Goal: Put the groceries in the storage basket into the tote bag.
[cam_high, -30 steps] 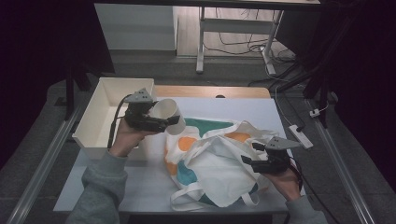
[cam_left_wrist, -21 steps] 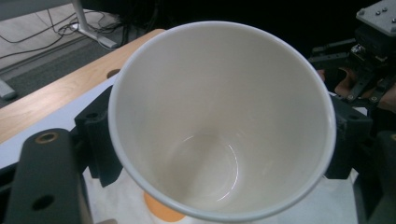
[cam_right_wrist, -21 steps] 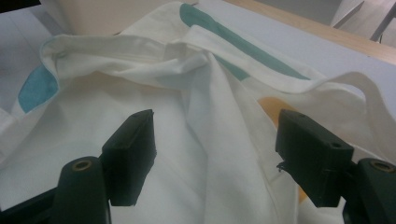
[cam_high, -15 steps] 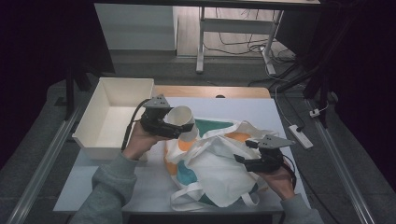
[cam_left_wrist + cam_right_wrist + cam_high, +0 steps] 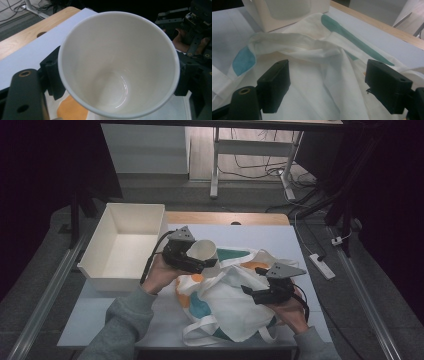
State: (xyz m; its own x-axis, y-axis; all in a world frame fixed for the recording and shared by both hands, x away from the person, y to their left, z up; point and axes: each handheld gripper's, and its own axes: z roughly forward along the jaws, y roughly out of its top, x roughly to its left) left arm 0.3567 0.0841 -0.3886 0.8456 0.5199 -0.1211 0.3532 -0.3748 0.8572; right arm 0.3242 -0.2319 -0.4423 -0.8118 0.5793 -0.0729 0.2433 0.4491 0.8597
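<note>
A white paper cup [image 5: 204,251] [image 5: 117,65] lies tilted on its side between the jaws of my left gripper [image 5: 200,257] [image 5: 117,80], which is shut on its wall. The cup's empty inside faces the camera. It hangs over the upper left edge of a white tote bag [image 5: 225,300] [image 5: 312,50] with teal and orange patches, crumpled on the white mat. My right gripper [image 5: 252,282] [image 5: 330,85] hovers over the bag's right half. Its jaws have just been opening and now stand wide apart above the cloth, pressing on nothing.
A white rectangular bin [image 5: 125,225] stands empty at the left of the table. The bag's handles [image 5: 200,335] trail toward the front edge. A wooden table strip [image 5: 225,217] runs along the back, and a power strip [image 5: 322,266] lies on the floor at the right.
My left gripper has carried the cup rightward from beside the bin to over the bag's edge. The right gripper has shifted left over the bag and its jaws have widened.
</note>
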